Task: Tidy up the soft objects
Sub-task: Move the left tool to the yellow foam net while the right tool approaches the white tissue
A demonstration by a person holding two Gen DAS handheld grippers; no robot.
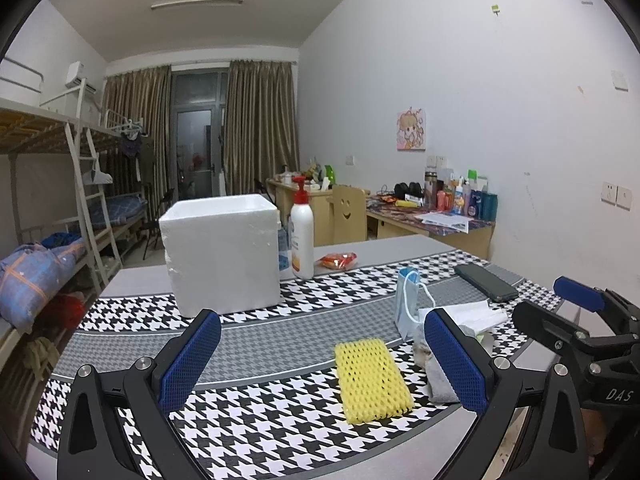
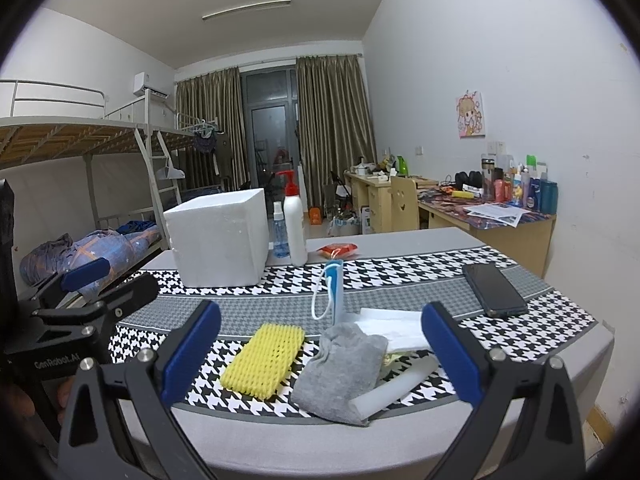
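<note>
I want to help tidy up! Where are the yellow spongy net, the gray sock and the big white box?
yellow foam net (image 2: 262, 362), right wrist view, middle of its top.
gray sock (image 2: 342, 370), right wrist view, middle of the fabric.
white foam box (image 1: 224, 258), left wrist view, front face.

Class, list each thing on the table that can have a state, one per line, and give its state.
Left claw: open, holding nothing.
Right claw: open, holding nothing.
Foam box: upright, no lid on it.
Lotion bottle: standing, pump on.
Spray bottle: standing.
Yellow foam net: lying flat.
Grey sock: crumpled, lying.
Face mask: standing on edge.
Phone: screen dark.
</note>
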